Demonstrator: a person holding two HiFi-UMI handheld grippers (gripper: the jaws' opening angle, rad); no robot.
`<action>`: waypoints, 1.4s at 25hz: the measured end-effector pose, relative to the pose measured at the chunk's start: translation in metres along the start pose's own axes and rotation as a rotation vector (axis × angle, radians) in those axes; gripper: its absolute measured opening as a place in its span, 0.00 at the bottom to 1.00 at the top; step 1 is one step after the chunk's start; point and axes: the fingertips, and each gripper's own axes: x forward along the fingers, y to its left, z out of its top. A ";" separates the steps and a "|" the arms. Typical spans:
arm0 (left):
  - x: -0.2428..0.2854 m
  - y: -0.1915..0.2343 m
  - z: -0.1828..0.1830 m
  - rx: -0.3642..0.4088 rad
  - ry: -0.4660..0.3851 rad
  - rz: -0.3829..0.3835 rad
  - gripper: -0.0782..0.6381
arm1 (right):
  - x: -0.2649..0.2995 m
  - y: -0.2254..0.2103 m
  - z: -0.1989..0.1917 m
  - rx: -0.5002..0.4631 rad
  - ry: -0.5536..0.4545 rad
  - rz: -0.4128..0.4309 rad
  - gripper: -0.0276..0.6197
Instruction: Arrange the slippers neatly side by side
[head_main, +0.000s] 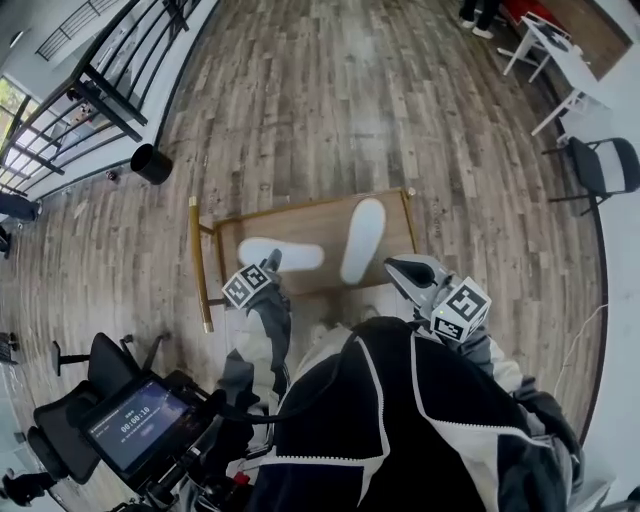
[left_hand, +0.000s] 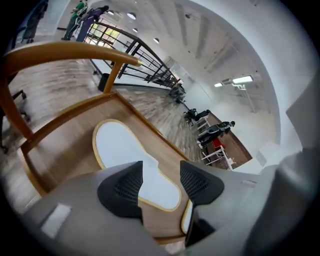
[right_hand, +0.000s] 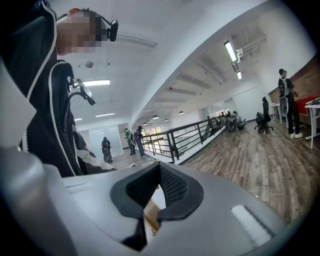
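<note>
Two white slippers with tan rims lie sole-up on a low wooden seat (head_main: 300, 285). The left slipper (head_main: 283, 254) lies crosswise, and the right slipper (head_main: 362, 240) lies lengthwise, tilted away from it. My left gripper (head_main: 271, 264) is at the near end of the left slipper. In the left gripper view that slipper (left_hand: 120, 150) runs under the gap of my open left gripper (left_hand: 161, 172), and the pads (left_hand: 125, 192) do not press on it. The other slipper's edge (left_hand: 186, 221) shows low down. My right gripper (head_main: 403, 272) hangs right of the seat; its tips (right_hand: 159, 192) are shut with nothing between them.
The seat has a curved wooden rail (left_hand: 65, 50) along its left side. On the plank floor stand a black bin (head_main: 151, 163), a dark chair (head_main: 605, 165) and a white table (head_main: 560, 50). A railing (head_main: 120, 60) runs at the left. A screen on a stand (head_main: 135, 425) is near my left leg.
</note>
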 end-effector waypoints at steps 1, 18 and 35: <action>0.007 0.006 0.000 -0.007 0.008 0.019 0.46 | -0.005 -0.001 -0.003 0.003 0.005 -0.016 0.05; 0.049 0.026 0.008 0.105 0.034 0.145 0.15 | -0.045 -0.018 -0.017 0.034 0.016 -0.144 0.05; -0.119 -0.145 -0.007 0.759 -0.217 -0.237 0.15 | 0.041 0.018 0.006 0.010 0.002 0.148 0.05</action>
